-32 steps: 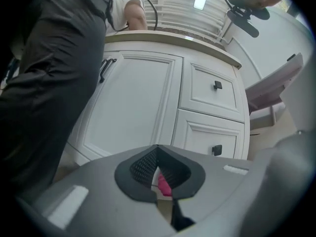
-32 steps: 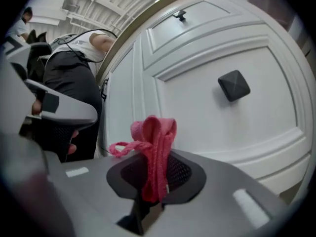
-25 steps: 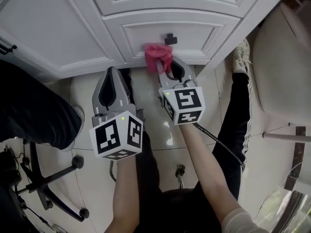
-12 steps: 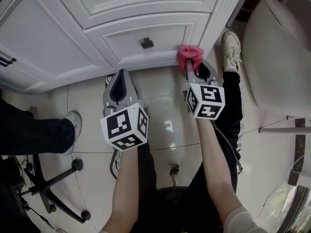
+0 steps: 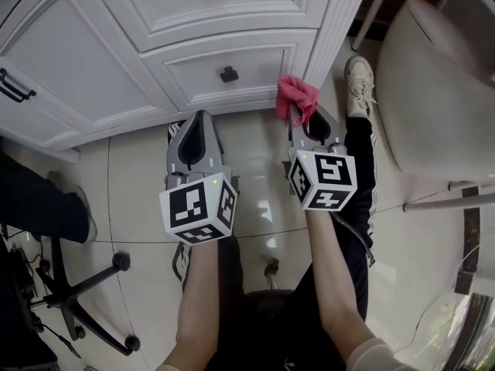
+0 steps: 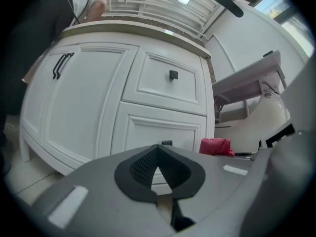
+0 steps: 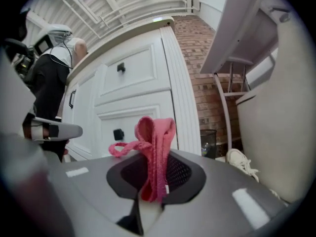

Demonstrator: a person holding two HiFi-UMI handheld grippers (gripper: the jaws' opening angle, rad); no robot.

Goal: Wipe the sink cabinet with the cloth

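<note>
Pinching one pink cloth (image 5: 297,95), right gripper (image 5: 308,124) jaws sit near sink cabinet (image 5: 93,60) corner. Left gripper (image 5: 199,124) jaws pressed together, empty. Two drawers (image 6: 165,132) visible, one knob (image 5: 228,74) each.

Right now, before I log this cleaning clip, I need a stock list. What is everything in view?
white panelled sink cabinet: one, white, ahead of both grippers
square black drawer knobs: two, black, one per drawer front
black bar door handles: two, black, on the cabinet door at left
pink terry cloth: one, pink, by the cabinet's right corner
black wheeled chair base: one, black, on the floor at lower left
small black bin: one, black, by the brick wall
white sneaker: one, white, on the person's own foot
left gripper: one, grey, shut, empty
right gripper: one, grey, shut on the cloth
</note>
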